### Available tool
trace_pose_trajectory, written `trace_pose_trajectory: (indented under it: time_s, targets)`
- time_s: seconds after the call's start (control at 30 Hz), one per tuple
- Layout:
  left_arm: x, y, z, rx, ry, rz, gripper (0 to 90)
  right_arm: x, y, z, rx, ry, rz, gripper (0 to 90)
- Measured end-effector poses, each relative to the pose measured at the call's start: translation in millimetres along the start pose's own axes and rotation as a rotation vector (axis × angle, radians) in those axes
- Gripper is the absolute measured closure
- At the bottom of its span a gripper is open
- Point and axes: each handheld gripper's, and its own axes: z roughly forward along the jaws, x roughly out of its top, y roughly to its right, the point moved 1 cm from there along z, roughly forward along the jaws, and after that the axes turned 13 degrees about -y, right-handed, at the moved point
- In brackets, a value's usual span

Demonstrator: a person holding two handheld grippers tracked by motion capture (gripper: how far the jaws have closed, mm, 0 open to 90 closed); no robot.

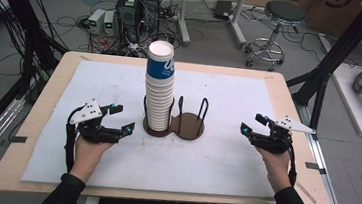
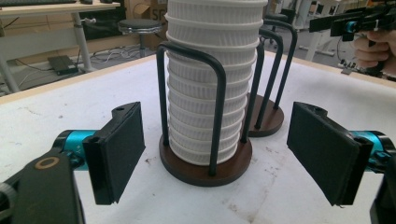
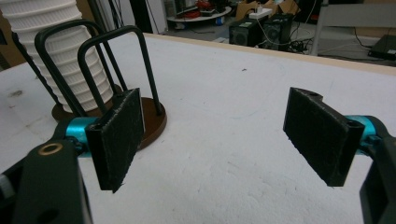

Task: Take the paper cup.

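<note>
A tall stack of white ribbed paper cups (image 1: 159, 92), its top cup banded in blue, stands in the left ring of a brown two-ring holder (image 1: 187, 127) with black wire hoops at the table's middle. The right ring is bare. My left gripper (image 1: 121, 118) rests open on the table left of the holder; in the left gripper view the cup stack (image 2: 211, 88) rises straight ahead between its spread jaws, a short way off. My right gripper (image 1: 253, 124) is open to the right of the holder, and its view has the holder (image 3: 150, 122) and cup stack (image 3: 65, 56) at the left.
A white mat (image 1: 121, 76) covers the wooden table (image 1: 50, 84). Beyond the far edge are computers (image 1: 135, 7), cables and a round stool (image 1: 283, 14). Black frame posts (image 1: 333, 61) stand at both sides.
</note>
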Motion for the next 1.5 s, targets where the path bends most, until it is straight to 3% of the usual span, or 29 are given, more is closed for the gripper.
trace_pose_trajectory:
  time_s: [0.13, 0.3, 0.53, 0.87, 1.1, 1.5]
  targets:
    - [1.5, 0.1, -0.1, -0.004, 0.0, -0.014, 16.7, 0.1, -0.6, -1.3, 0.003, 0.005, -0.002, 20.7]
    - [5.5, 1.5, -1.1, 0.01, -0.006, 0.009, 16.5, 1.1, -2.2, -2.3, -0.004, 0.013, -0.019, 20.2]
    - [8.6, 3.1, -0.3, -0.022, -0.009, 0.0, 15.3, 1.2, -4.7, -5.2, -0.019, 0.02, -0.022, 20.1]
    - [13.8, 3.7, -0.6, -0.027, -0.001, 0.008, 14.1, 1.1, -5.4, -5.9, -0.024, 0.019, -0.024, 20.1]
    - [26.0, 8.1, 0.9, -0.021, -0.008, 0.039, 10.3, 1.7, -6.1, -4.9, -0.022, 0.022, -0.026, 20.1]
    - [39.8, 8.5, -2.8, -0.021, 0.011, 0.041, 7.7, 2.9, -7.5, -4.0, -0.016, 0.031, -0.026, 18.7]
